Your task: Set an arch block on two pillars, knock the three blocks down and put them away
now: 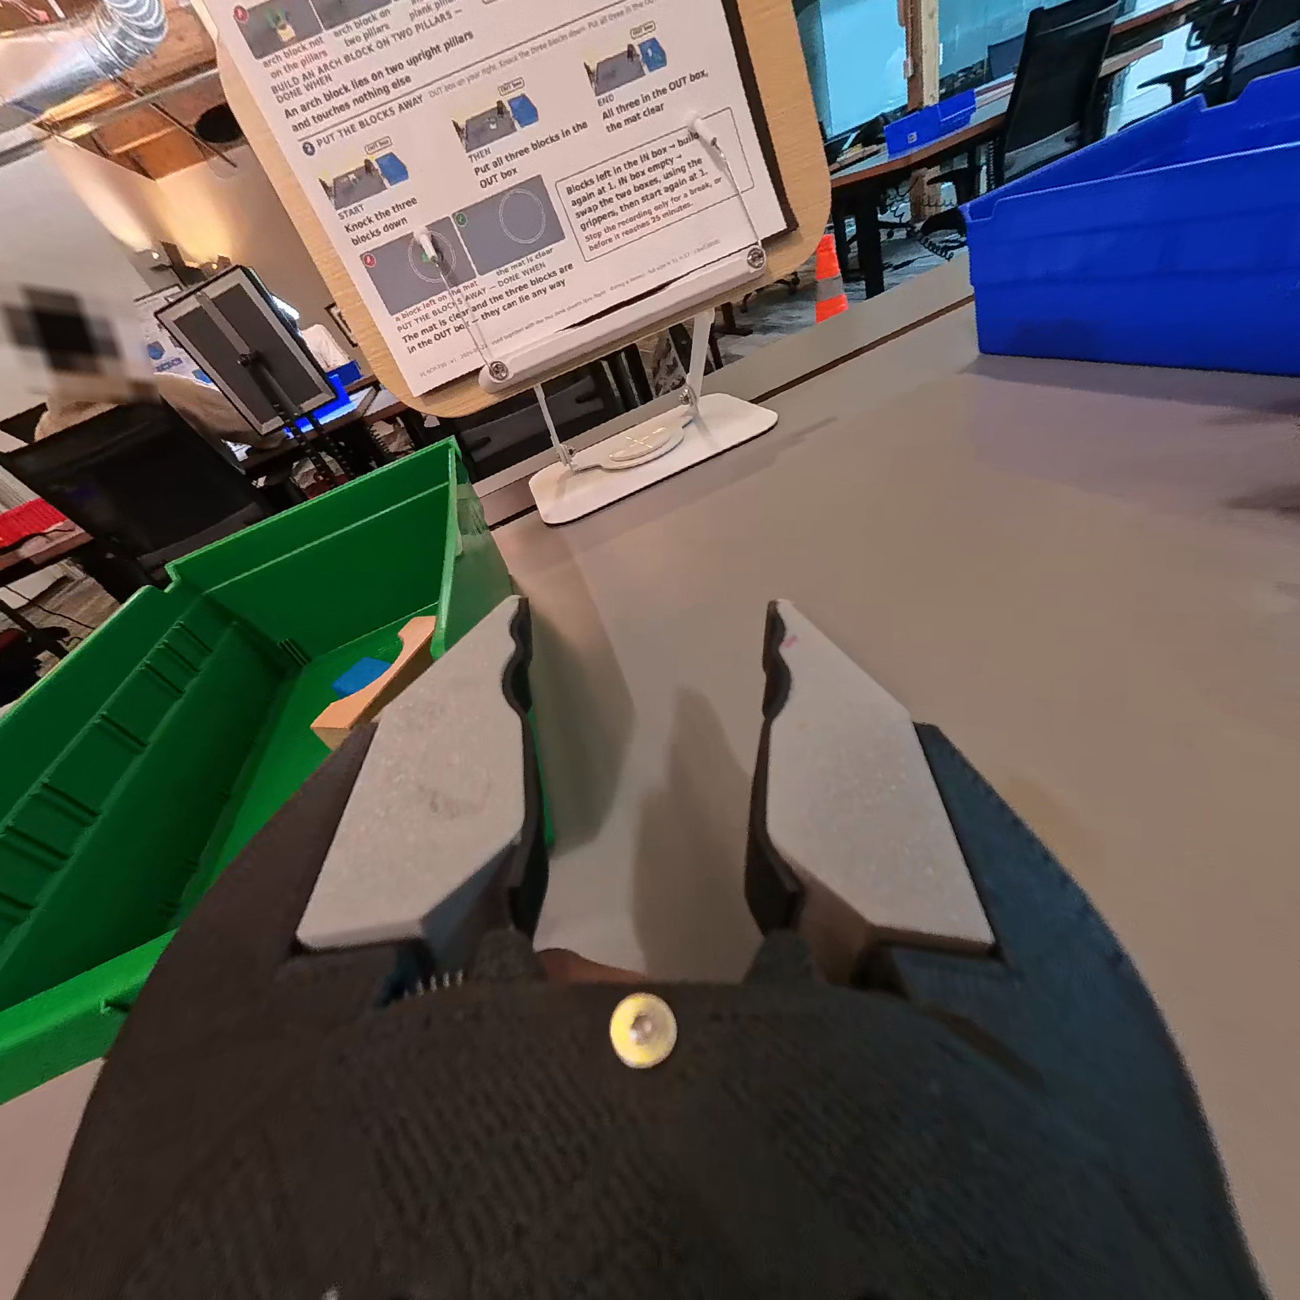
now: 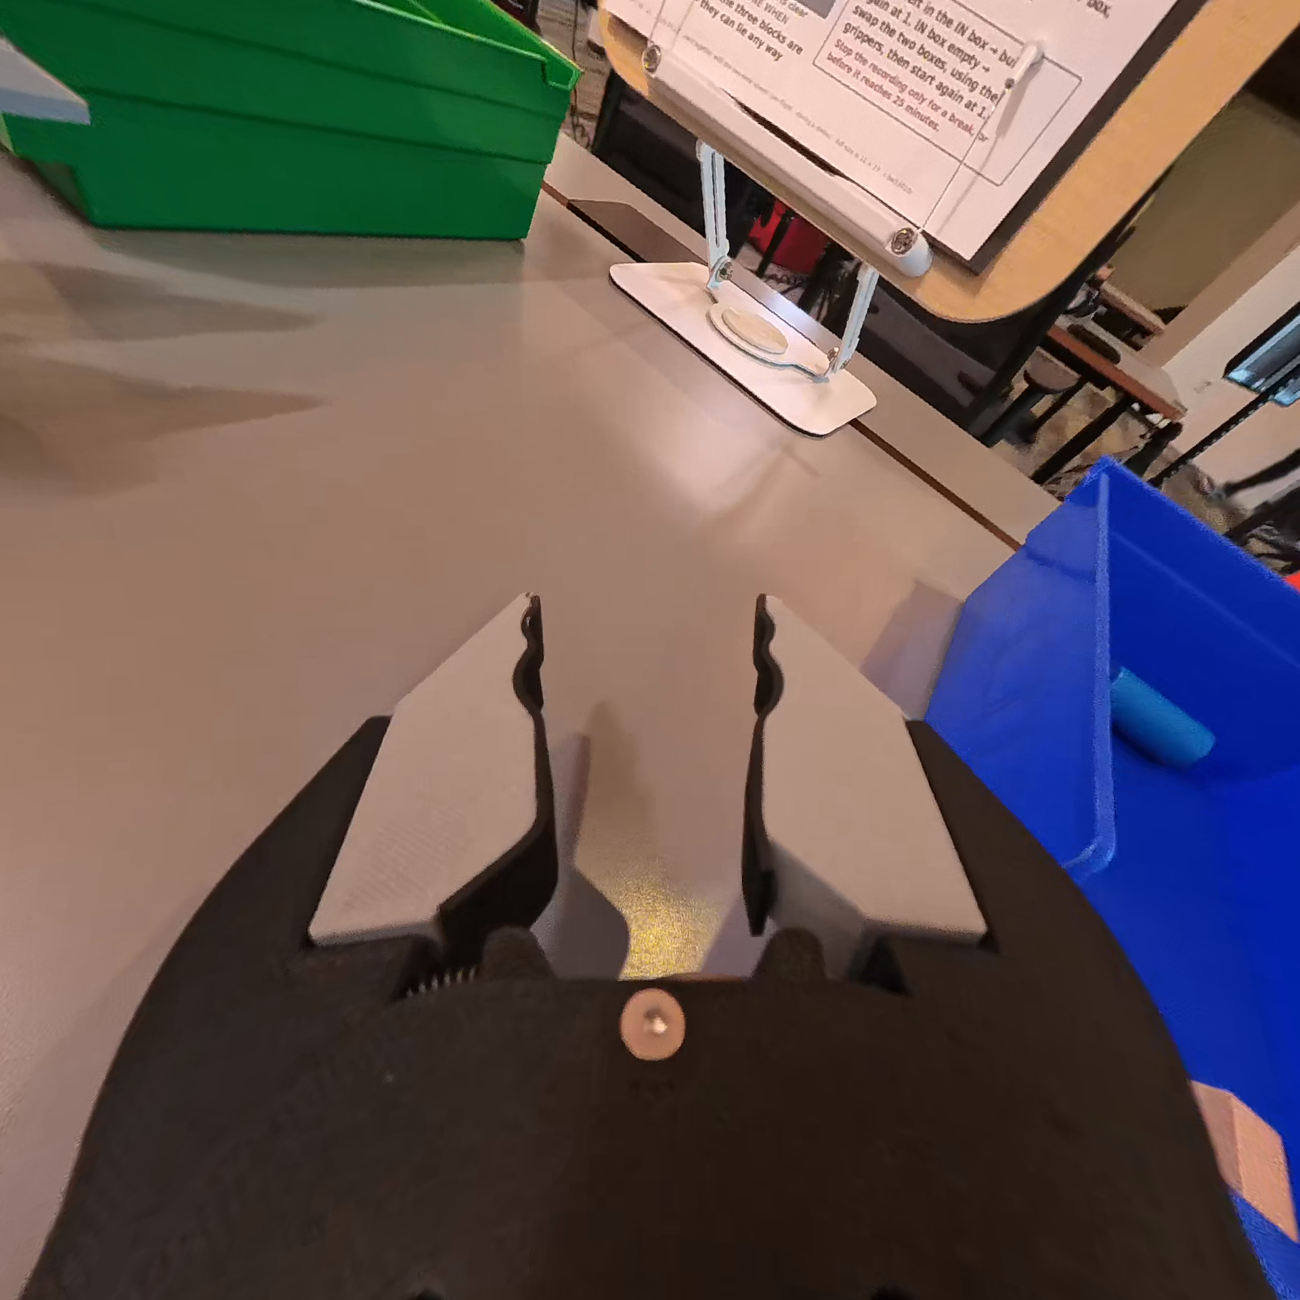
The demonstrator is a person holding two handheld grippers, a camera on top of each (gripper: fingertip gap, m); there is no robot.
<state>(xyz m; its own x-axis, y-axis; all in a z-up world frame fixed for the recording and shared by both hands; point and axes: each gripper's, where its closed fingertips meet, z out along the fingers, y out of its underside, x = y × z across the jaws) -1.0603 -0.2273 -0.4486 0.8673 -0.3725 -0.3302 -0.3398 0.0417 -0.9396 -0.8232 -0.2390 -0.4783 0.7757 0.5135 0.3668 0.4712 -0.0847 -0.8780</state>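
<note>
A grey desk (image 1: 914,633) fills the middle of the left wrist view, with an office of chairs and other desks behind it. At the upper centre a printed instruction sheet (image 1: 506,162) leans on a white stand (image 1: 654,450). A green bin (image 1: 211,668) occupies the left edge; inside it, just left of the near finger, lie a wooden arch block (image 1: 383,686) and a blue block (image 1: 360,677) touching it. A blue bin (image 1: 1139,232) sits at the upper right. The left claw (image 1: 646,612) hangs over bare desk at the lower centre, its fingers well apart with nothing between them. In the right wrist view the same grey desk spreads across the frame, the green bin (image 2: 281,126) now at the upper left and the stand (image 2: 746,338) with its sheet (image 2: 879,84) at the upper right. The blue bin (image 2: 1097,703) runs down the right edge; a light blue cylinder block (image 2: 1161,724) lies inside it against the near wall, and a pale wooden block (image 2: 1252,1154) shows at the lower right corner. The right claw (image 2: 646,608) sits just left of that bin, fingers apart and grasping nothing.
</note>
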